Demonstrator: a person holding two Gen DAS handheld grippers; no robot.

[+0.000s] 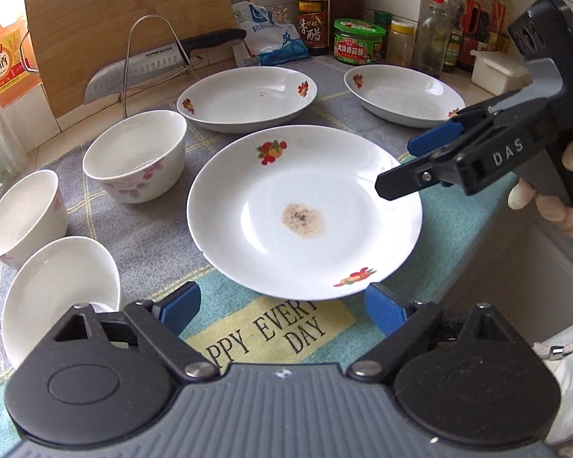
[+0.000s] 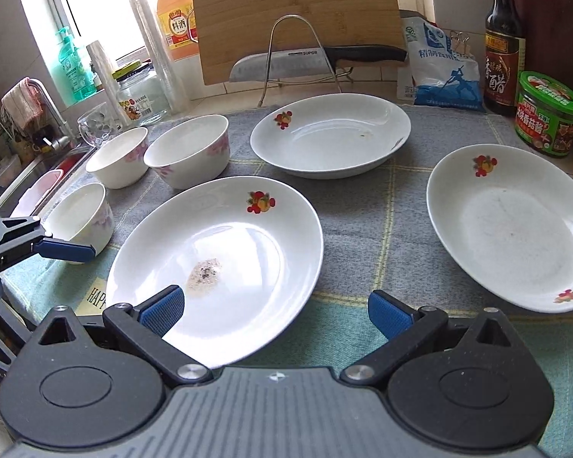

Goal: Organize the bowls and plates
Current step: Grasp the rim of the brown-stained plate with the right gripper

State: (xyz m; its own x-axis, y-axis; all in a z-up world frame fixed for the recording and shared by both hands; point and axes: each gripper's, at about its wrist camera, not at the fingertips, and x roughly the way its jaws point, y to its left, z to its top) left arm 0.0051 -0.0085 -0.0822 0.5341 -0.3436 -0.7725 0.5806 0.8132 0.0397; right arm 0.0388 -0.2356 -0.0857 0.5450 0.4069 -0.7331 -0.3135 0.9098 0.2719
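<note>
Cloth mat (image 2: 363, 229): carries all the crockery, nothing yet stacked, so I judge the sorting barely begun.

Stained plate (image 1: 305, 210): nearest the mat's front edge, above the printed lettering, a brown smear at its centre. Clear mat borders it on all sides, so its rim can be reached.

Rear plate (image 1: 248, 93): at the mat's back edge, just before the knife rack (image 1: 152, 49).

Right plate (image 1: 401, 93): at the mat's back-right corner, close to the jars and bottles; little room behind it.

Three bowls, at the mat's left edge: the large bowl (image 1: 137, 154) nearest the stained plate, a second bowl (image 1: 23, 213) and a third bowl (image 1: 57, 294) farther out, close together but each standing alone.

My left gripper (image 1: 282, 307): jaws spread and empty, framing the front rim of the stained plate without touching it.

My right gripper (image 2: 275, 315): jaws likewise apart, holding nothing, poised over that plate's right side.
</note>
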